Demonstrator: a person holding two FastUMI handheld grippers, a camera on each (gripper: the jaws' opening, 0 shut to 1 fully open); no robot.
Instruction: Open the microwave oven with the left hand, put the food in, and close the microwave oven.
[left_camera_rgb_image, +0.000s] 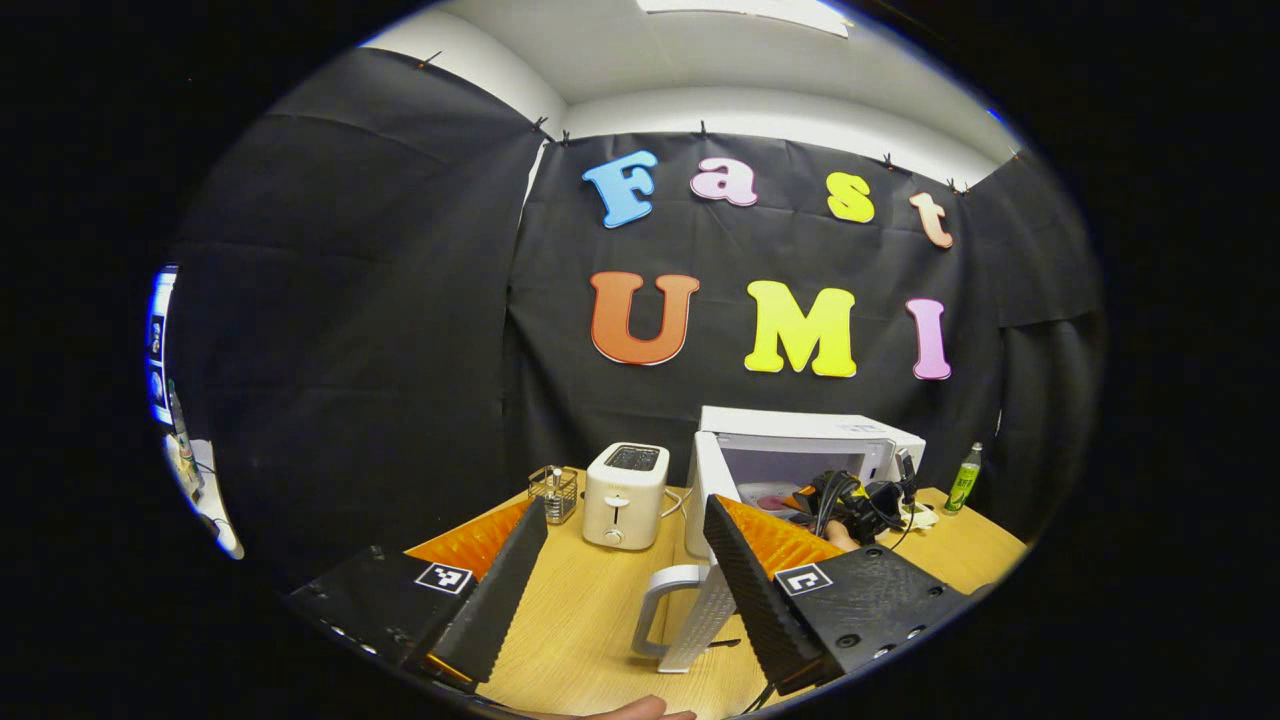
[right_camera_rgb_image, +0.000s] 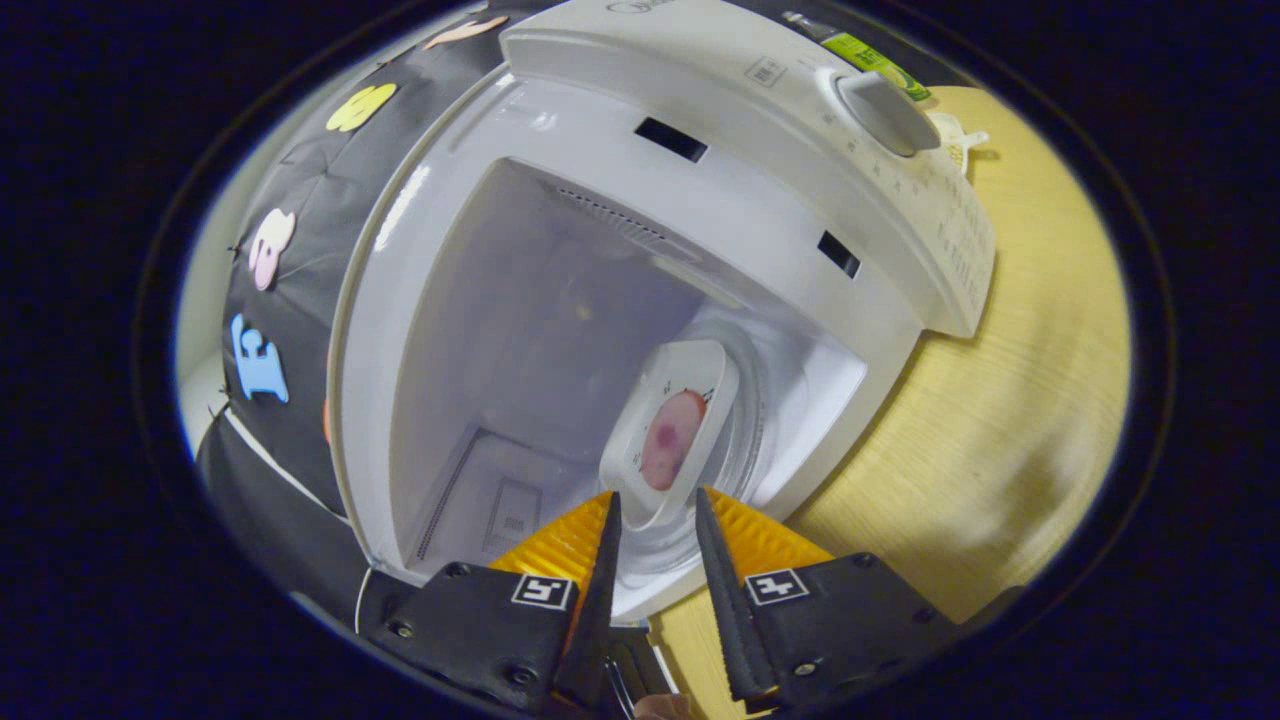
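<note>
The white microwave stands at the back of the wooden table, its door swung open toward me with the handle near my right finger. My left gripper is open and holds nothing, a little short of the door. In the right gripper view the microwave cavity is open. A white dish of pinkish food rests on the turntable. My right gripper is shut on the dish's near end, which fills the gap between the fingertips. The right gripper sits at the oven's opening.
A white toaster and a small wire rack stand left of the microwave. A green bottle is at its right. The control knob sits on the oven's front panel. Bare tabletop lies between my fingers.
</note>
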